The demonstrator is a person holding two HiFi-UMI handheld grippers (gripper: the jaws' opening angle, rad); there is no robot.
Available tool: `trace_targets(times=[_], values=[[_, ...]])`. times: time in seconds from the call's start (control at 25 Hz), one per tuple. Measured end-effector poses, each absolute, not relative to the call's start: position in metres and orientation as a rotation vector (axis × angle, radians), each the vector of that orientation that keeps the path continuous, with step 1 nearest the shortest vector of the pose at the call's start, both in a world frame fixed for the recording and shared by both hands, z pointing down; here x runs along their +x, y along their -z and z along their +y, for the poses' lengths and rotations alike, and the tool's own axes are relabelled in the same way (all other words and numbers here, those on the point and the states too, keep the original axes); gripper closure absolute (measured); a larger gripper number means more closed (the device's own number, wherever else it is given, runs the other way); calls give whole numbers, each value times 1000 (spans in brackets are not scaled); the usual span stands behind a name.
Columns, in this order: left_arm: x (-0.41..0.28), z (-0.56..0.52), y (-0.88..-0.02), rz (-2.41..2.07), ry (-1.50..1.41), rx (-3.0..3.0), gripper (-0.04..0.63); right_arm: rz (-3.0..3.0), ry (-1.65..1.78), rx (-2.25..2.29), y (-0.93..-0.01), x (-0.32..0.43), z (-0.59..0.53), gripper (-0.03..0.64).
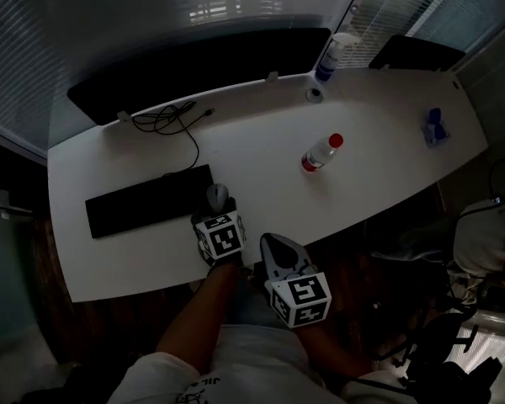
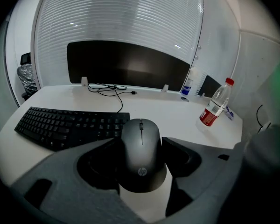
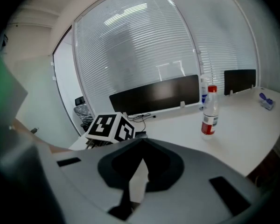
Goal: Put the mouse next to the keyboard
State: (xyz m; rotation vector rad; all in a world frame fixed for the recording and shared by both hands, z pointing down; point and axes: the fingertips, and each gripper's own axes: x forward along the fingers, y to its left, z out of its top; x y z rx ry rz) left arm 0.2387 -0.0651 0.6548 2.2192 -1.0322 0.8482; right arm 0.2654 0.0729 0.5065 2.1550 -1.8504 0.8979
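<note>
A dark grey mouse point(image 1: 217, 196) point(image 2: 141, 148) rests on the white desk point(image 1: 261, 141), just off the right end of the black keyboard point(image 1: 147, 200) point(image 2: 70, 125). My left gripper point(image 1: 217, 211) point(image 2: 140, 143) reaches over the desk's front edge, and its jaws hug both sides of the mouse. My right gripper point(image 1: 273, 242) point(image 3: 142, 141) hangs off the desk's front edge, to the right of the left one. Its tips meet and hold nothing.
A clear bottle with a red cap point(image 1: 321, 153) point(image 2: 215, 104) point(image 3: 208, 111) stands mid-desk to the right. A long black panel point(image 1: 202, 70), a coiled cable point(image 1: 172, 120), a white spray bottle point(image 1: 332, 55) and a blue item point(image 1: 434, 127) lie farther back.
</note>
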Motion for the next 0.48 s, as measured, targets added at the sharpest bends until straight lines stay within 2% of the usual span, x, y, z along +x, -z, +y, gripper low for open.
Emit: trace_targets(times=[0.48], values=[[290, -43, -690, -1058, -912, 2190, 299, -1724, -943, 2242, -529, 322, 113, 614]])
